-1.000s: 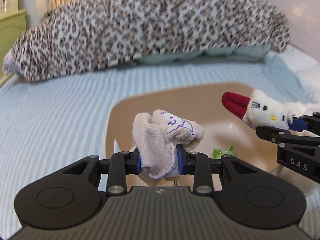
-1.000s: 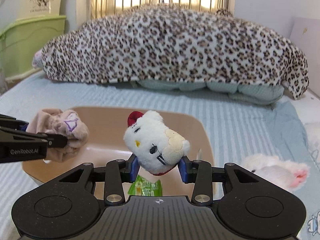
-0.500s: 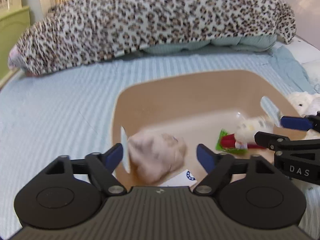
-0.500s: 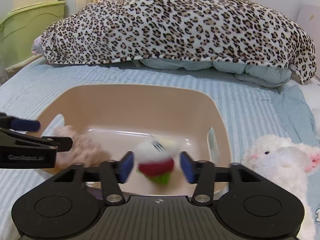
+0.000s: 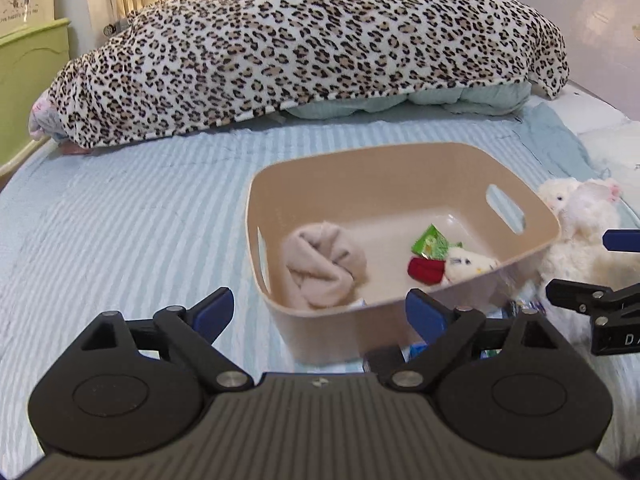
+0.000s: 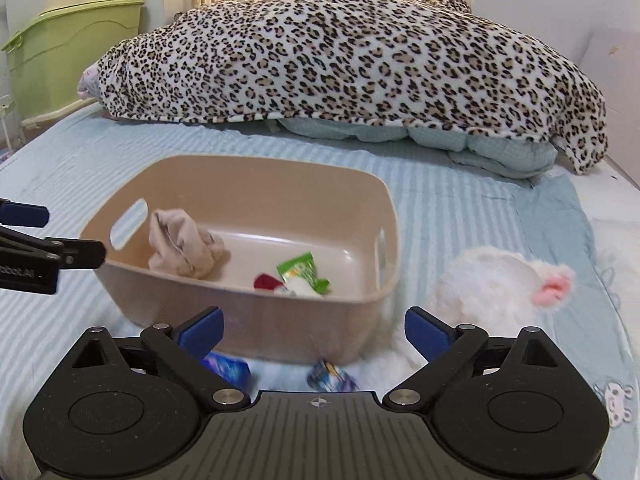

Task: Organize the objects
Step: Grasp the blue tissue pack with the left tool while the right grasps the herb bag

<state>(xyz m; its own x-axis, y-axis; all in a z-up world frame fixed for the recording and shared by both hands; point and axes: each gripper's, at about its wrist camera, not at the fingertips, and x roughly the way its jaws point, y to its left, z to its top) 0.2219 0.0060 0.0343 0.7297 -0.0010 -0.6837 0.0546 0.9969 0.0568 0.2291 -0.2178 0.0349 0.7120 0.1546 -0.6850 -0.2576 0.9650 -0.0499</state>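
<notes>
A tan plastic bin (image 5: pixel 332 168) (image 6: pixel 240 304) stands on the striped blue bedspread. Inside lie a balled pink cloth (image 5: pixel 324 268) (image 6: pixel 184 248), a green snack packet (image 5: pixel 432 242) (image 6: pixel 302 270) and a small white cat plush with a red bow (image 5: pixel 464 266) (image 6: pixel 276 282). My left gripper (image 5: pixel 316 314) is open and empty, just short of the bin's near wall. My right gripper (image 6: pixel 314 330) is open and empty, in front of the bin. A white fluffy plush (image 5: pixel 580 220) (image 6: pixel 500 288) lies on the bed right of the bin.
Small blue wrapped items (image 6: pixel 228 366) (image 6: pixel 330 376) lie on the bed by the bin's near wall. A leopard-print blanket (image 5: pixel 300 40) (image 6: pixel 340 60) is heaped at the back. A green storage box (image 6: pixel 68 52) stands far left. The other gripper's fingers (image 5: pixel 588 296) (image 6: pixel 48 252) show at the frame edges.
Both grippers opened and dropped the pink cloth and the cat plush into the bin, then drew back and up from it.
</notes>
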